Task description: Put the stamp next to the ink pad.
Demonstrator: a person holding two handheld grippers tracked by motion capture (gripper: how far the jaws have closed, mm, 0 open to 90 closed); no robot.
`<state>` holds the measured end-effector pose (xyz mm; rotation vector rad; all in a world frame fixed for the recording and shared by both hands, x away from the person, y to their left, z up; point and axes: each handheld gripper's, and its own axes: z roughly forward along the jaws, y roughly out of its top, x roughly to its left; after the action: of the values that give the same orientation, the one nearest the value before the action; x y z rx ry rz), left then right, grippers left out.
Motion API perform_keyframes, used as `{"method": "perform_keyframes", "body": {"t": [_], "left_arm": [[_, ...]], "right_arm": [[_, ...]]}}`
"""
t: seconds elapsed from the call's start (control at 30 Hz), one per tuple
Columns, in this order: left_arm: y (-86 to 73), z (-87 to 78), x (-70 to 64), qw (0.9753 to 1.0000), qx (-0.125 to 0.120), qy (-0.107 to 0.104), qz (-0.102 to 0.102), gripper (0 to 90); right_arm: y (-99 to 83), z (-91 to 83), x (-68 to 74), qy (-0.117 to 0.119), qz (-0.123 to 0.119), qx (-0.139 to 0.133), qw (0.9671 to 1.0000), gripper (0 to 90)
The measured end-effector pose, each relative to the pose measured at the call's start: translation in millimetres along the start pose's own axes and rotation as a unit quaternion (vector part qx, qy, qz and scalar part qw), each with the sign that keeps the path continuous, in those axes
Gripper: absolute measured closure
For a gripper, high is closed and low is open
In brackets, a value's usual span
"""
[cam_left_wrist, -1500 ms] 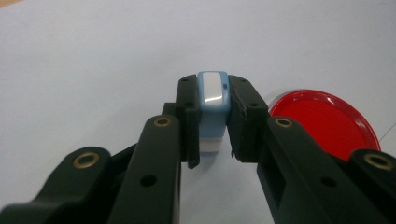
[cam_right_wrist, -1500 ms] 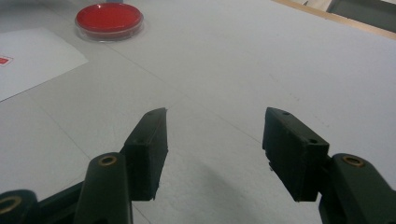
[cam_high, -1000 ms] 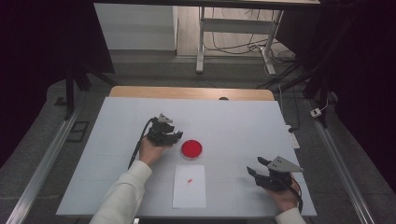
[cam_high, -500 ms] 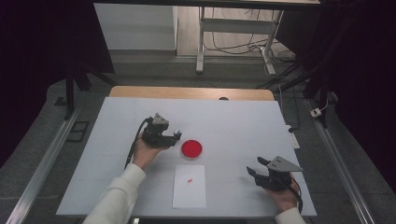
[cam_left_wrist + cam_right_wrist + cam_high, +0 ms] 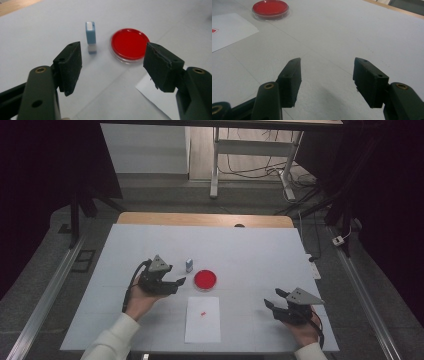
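The left gripper (image 5: pixel 172 284) sits left of the middle of the white table (image 5: pixel 250 250), held from below by the person's left hand (image 5: pixel 138 302). Its jaws stand wide apart and hold nothing; in the left gripper view both black pads (image 5: pixel 70 66) hang free above the tabletop, touching neither object ahead of them. Just beyond the jaws stands a small blue-and-white stamp (image 5: pixel 91 37), upright on its end, and close beside it, not touching, lies a round red ink pad in a clear dish (image 5: pixel 129 45). In the high view the stamp (image 5: pixel 189 265) and the ink pad (image 5: pixel 205 279) sit near the table's middle, with a white sheet of paper (image 5: pixel 202 320) toward the near edge, bearing a small red mark (image 5: pixel 203 313).

The right gripper (image 5: pixel 275 300) rests near the table's near right corner, well apart from the stamp. Its jaws are likewise spread wide and grip nothing, with bare tabletop between them.
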<state>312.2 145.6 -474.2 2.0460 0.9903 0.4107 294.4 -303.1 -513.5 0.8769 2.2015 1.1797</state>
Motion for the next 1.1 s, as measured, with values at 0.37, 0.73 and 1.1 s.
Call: {"method": "perform_keyframes", "body": {"t": [0.37, 0.73, 1.1], "left_arm": [[-33.9, -31.2, -3.1, 0.9999, -0.008, 0.001, -0.010, 32.1], [-74.4, -46.5, 2.1, 0.9995, -0.002, 0.009, -0.032, 32.5], [-101.1, -55.1, 7.8, 0.9986, -0.001, 0.011, -0.052, 32.6]], "right_arm": [[-0.5, 0.6, -0.3, 0.002, -0.004, 0.000, 1.0000, 39.1], [-0.6, 0.9, 0.6, 0.005, -0.009, 0.003, 0.9999, 39.1], [-1.4, 2.6, 0.8, 0.005, -0.015, 0.006, 0.9999, 39.1]]}}
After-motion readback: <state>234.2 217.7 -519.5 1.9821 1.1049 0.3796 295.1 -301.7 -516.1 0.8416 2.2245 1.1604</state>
